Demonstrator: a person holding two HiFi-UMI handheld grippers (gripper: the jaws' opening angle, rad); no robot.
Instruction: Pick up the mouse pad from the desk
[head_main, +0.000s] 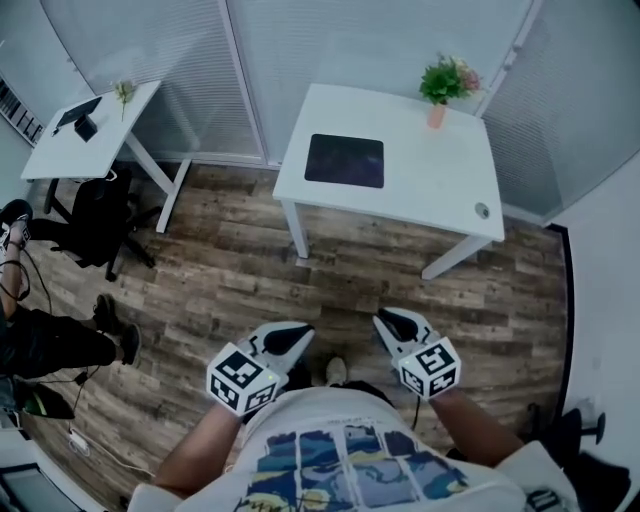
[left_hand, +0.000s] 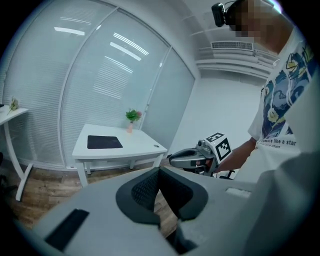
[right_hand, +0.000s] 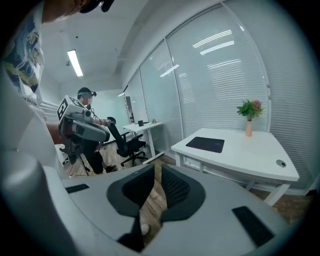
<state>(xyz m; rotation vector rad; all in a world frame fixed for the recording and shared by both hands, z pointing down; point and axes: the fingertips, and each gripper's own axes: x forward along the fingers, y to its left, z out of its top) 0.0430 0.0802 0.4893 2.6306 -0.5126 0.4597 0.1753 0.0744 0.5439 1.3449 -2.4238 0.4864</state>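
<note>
The pad (head_main: 344, 160) lies flat and dark on the left half of the white worktop (head_main: 430, 185), not far from its front edge, and nothing touches it. A small potted plant (head_main: 447, 82) stands at the far edge, well apart from the pad. A round cable hole (head_main: 482, 210) sits near the front right corner, so the space around the pad is free. This position probably helps, because a pad so thin gives a jaw little to catch, and an edge near the rim is easier to reach.

The person stands on the wood floor (head_main: 240, 270), well apart from the worktop, so I judge that the task is in its approach and no grasp has begun. Both tools are held low before the body and point toward the worktop. The left tool (head_main: 295, 335) has its jaws together at the tips with nothing between them (only floor shows behind). The right tool (head_main: 390, 322) has its jaws a narrow slit apart, and it is empty too. I think they are kept nearly closed because there is nothing to take hold of yet. One of them must open before it can catch an edge of the pad.

To the left stand a second desk (head_main: 90, 130) and a black chair (head_main: 100, 215), which have no part in the task.
</note>
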